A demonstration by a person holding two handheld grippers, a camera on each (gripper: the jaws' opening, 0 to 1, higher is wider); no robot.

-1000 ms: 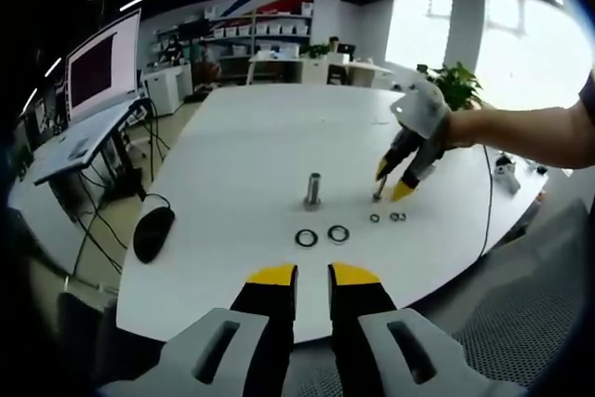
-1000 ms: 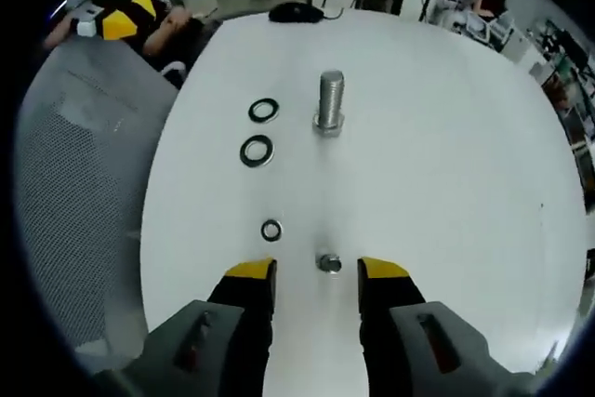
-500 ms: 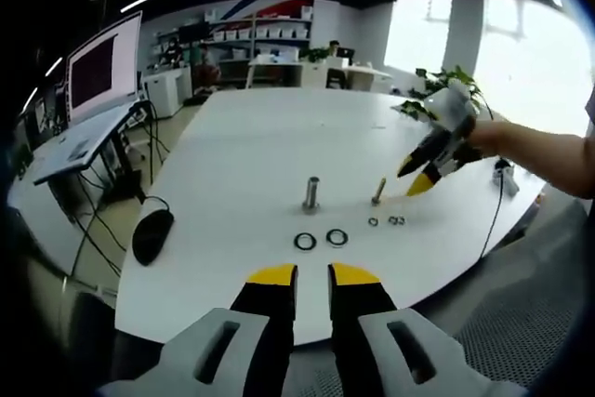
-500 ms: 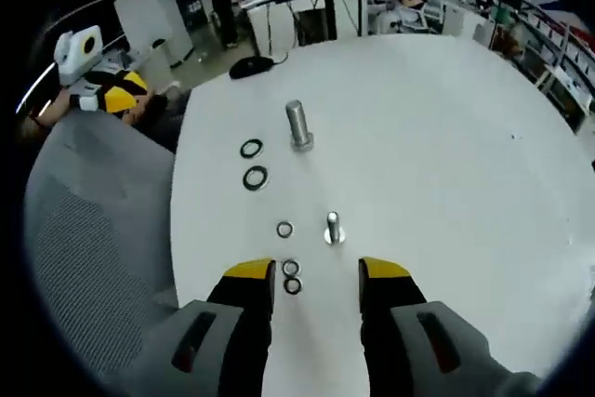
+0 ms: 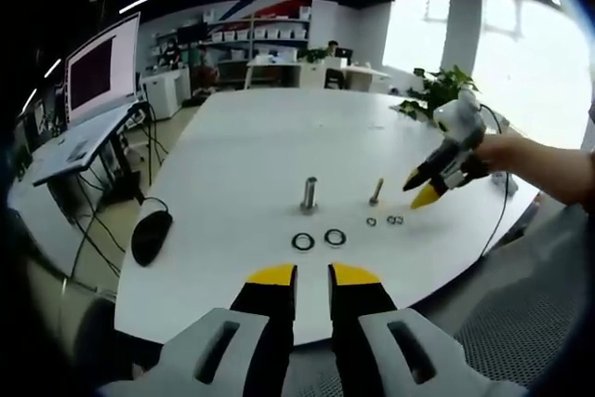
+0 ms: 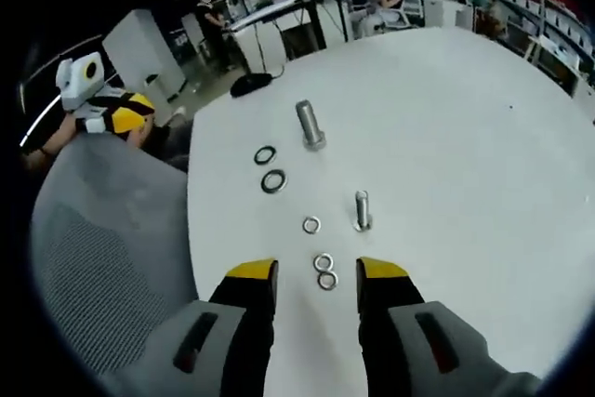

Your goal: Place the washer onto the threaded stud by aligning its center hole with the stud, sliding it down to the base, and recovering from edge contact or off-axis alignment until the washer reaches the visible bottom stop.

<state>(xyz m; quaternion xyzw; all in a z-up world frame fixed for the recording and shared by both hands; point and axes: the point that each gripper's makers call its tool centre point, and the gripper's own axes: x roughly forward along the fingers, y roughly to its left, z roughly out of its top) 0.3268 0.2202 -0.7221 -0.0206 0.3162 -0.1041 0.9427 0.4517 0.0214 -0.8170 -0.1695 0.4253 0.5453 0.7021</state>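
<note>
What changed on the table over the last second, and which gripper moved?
The right gripper has pulled back from the small stud, away toward the table edge, with its jaws open and empty; it took hold of nothing. The left gripper stayed put off the near edge. Both studs, the two large washers and the three small washers lie where they were.

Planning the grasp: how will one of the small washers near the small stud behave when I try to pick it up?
The small washer lies flat on the smooth white table, so jaws will likely skid it rather than lift it. It looks thin, rigid metal, probably light. Tipped on edge, the ring may roll toward the small stud.
</note>
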